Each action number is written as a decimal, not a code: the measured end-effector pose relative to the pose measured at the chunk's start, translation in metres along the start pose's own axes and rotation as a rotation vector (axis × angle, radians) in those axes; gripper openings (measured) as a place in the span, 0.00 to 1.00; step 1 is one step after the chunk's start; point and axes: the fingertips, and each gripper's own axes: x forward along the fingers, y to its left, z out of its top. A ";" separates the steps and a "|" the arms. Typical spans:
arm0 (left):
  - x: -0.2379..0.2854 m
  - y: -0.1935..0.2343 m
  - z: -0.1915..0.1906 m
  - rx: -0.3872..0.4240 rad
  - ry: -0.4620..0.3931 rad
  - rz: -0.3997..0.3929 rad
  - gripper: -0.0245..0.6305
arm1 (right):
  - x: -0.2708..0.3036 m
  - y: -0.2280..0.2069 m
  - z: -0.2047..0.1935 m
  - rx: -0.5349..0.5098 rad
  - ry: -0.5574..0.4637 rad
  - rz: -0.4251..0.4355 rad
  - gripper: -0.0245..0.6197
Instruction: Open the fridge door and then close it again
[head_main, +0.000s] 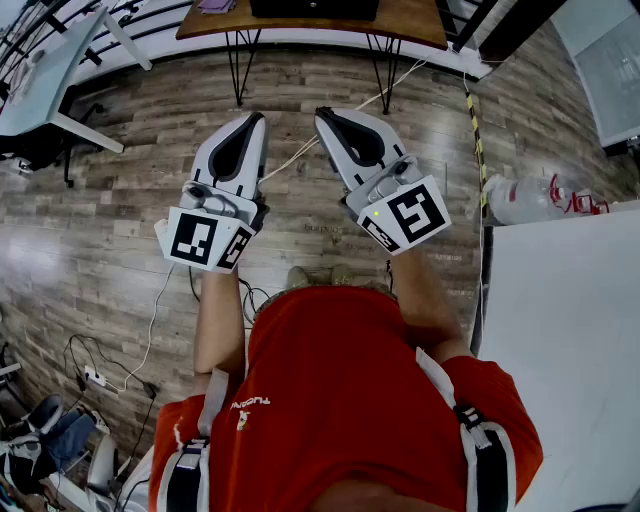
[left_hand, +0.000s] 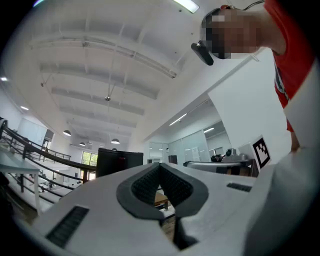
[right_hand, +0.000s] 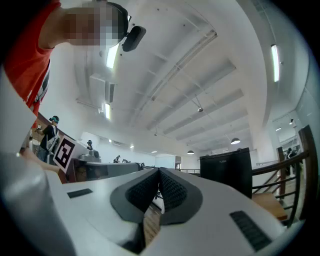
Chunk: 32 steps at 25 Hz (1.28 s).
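Wood floor (head_main: 150, 130) under us; we hold left gripper (head_main: 257, 118) and right gripper (head_main: 323, 113) side by side, both jaws pressed together, empty.

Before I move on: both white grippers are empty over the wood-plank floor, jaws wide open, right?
No. The white left gripper and right gripper are shut, not open, as each gripper view shows; they are empty, over the wood-plank floor.

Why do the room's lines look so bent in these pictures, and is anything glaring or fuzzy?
Head view: the wide lens bows the planks of the wooden floor; light is even and sharp. Left gripper view: the ceiling beams curve and the corners go black. Right gripper view: same bending, and the strip light glares white; the mosaic patches were added afterwards.
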 end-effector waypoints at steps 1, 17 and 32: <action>-0.002 0.000 0.000 -0.001 0.000 -0.002 0.05 | 0.001 0.002 0.000 -0.001 0.001 0.000 0.08; -0.048 0.067 -0.016 -0.057 0.004 -0.003 0.05 | 0.060 0.044 -0.021 0.030 0.018 -0.013 0.08; 0.007 0.155 -0.040 -0.029 0.033 0.015 0.05 | 0.143 -0.017 -0.056 0.033 -0.001 -0.006 0.08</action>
